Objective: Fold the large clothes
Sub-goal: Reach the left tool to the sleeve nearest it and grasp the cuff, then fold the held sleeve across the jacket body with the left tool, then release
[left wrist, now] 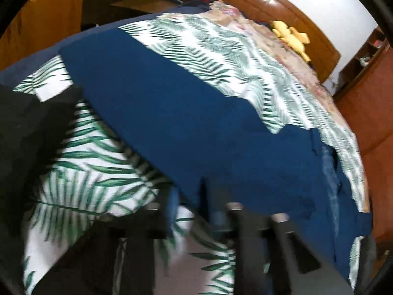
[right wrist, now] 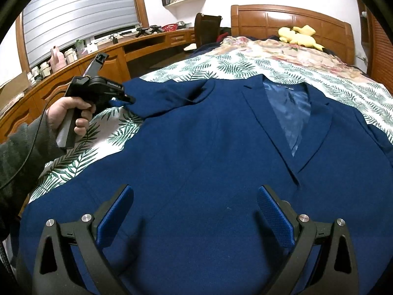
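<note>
Your right gripper stands wide over the blazer, which lies front up on the bed, lapels ahead of it. Your left gripper, out to its left, is pinched on the sleeve end. A yellow toy lies far ahead by the headboard.

Matt woven blue jacket; glossy wooden headboard.

Left gripper fingers pinched together; right gripper spread wide.
</note>
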A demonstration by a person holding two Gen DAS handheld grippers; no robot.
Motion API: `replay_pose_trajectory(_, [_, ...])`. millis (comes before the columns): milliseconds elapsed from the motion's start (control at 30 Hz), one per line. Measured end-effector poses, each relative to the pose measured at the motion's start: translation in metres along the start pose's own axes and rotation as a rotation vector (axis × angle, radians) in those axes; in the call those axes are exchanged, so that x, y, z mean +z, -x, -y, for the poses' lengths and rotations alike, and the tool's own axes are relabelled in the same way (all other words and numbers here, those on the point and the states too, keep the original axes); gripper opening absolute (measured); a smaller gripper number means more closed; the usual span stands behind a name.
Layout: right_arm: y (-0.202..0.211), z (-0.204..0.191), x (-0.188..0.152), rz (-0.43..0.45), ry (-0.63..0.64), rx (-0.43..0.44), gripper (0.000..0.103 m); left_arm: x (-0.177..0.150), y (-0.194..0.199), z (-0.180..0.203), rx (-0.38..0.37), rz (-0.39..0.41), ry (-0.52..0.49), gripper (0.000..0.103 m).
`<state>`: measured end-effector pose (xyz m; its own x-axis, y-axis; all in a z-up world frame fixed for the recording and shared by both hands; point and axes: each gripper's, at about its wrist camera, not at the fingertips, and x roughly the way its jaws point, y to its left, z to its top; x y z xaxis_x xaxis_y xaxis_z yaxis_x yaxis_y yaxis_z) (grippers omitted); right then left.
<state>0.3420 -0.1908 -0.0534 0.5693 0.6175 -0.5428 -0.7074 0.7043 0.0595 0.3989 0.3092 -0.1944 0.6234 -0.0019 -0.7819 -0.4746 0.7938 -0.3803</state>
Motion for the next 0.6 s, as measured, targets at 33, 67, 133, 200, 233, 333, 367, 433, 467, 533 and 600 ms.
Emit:
replay_pose_trajectory(33, [0.0, 0.0, 0.0, 0.0, -0.001, 0.0, 0.1, 0.001, 0.003, 0.005, 0.021, 0.015, -0.014, 0.008])
replay_pose_trajectory(67, [0.0, 0.0, 0.0, 0.002, -0.002, 0.0, 0.1, 0.001, 0.007, 0.013, 0.038, 0.034, -0.038, 0.006])
replay_pose_trajectory(133, [0.0, 0.0, -0.001, 0.006, -0.005, 0.0, 0.1, 0.002, 0.017, 0.027, 0.046, 0.047, -0.063, 0.005])
replay_pose_trajectory(200, [0.002, -0.001, -0.001, 0.011, -0.005, -0.008, 0.1, 0.004, 0.029, 0.045, 0.03, 0.061, -0.085, 0.003])
replay_pose_trajectory(233, [0.003, -0.002, -0.001, 0.015, -0.002, -0.012, 0.1, 0.005, 0.037, 0.056, 0.032, 0.074, -0.107, 0.003])
replay_pose_trajectory(333, [0.011, -0.004, -0.002, 0.021, 0.005, -0.014, 0.1, 0.0, 0.064, 0.095, 0.02, 0.112, -0.189, 0.003])
replay_pose_trajectory(367, [0.015, -0.004, -0.002, 0.022, 0.004, -0.01, 0.1, -0.003, 0.073, 0.108, 0.017, 0.123, -0.216, 0.003])
replay_pose_trajectory(433, [0.023, -0.002, -0.004, 0.029, 0.002, 0.001, 0.1, -0.012, 0.089, 0.132, -0.005, 0.136, -0.262, 0.003])
replay_pose_trajectory(467, [0.028, -0.001, -0.006, 0.033, 0.0, 0.001, 0.1, -0.018, 0.097, 0.142, -0.026, 0.141, -0.284, 0.003])
replay_pose_trajectory(533, [0.035, 0.002, -0.008, 0.042, -0.003, -0.003, 0.1, -0.031, 0.108, 0.161, -0.043, 0.14, -0.318, 0.003])
replay_pose_trajectory(600, [0.042, 0.003, -0.011, 0.051, -0.006, -0.008, 0.1, -0.045, 0.115, 0.174, -0.053, 0.131, -0.341, 0.003])
